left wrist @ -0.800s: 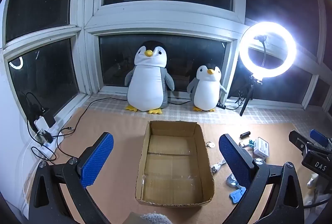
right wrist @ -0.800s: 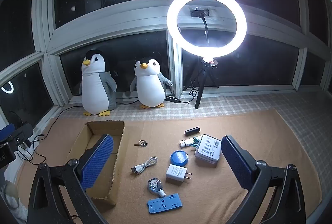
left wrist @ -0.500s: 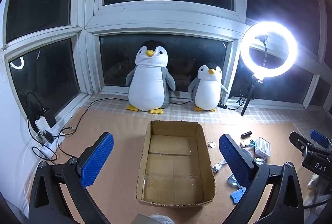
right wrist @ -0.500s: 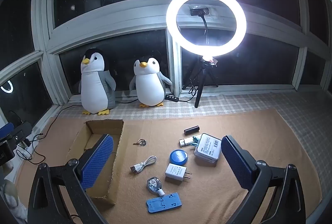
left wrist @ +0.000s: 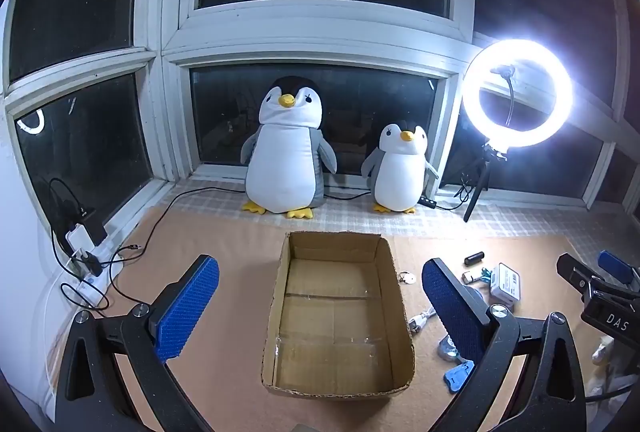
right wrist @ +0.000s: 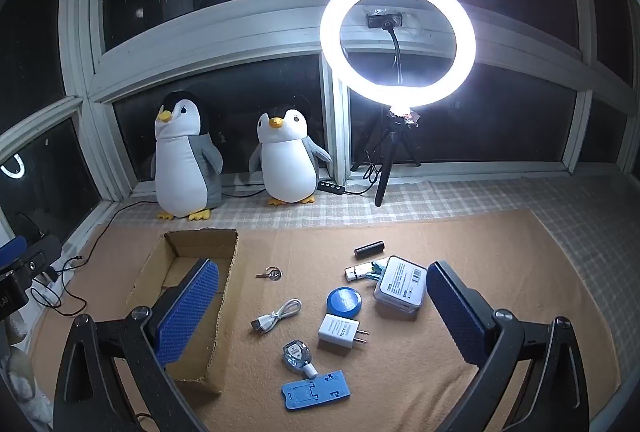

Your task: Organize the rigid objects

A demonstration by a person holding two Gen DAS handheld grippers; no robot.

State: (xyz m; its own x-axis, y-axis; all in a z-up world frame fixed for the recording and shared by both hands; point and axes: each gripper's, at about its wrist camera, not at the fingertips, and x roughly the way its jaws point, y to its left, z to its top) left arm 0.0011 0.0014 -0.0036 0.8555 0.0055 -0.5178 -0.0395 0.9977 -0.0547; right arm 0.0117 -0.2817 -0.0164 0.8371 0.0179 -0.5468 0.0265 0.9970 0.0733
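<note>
Keep your left tongs (left wrist: 320, 306) spread over the empty cardboard box (left wrist: 338, 316), which sits at the left of the tan mat (right wrist: 460, 232). Keep your right tongs (right wrist: 320, 312) spread too; they hold nothing. Pick one item at a time, probably starting nearest the box: key ring (right wrist: 270, 273), white USB cable (right wrist: 276, 316), blue round tin (right wrist: 343, 300), white charger plug (right wrist: 340, 332), blue phone stand (right wrist: 316, 394), white boxed device (right wrist: 401, 284). All lie loose, well apart from the box.

Both views drifted slightly (nothing else)
</note>
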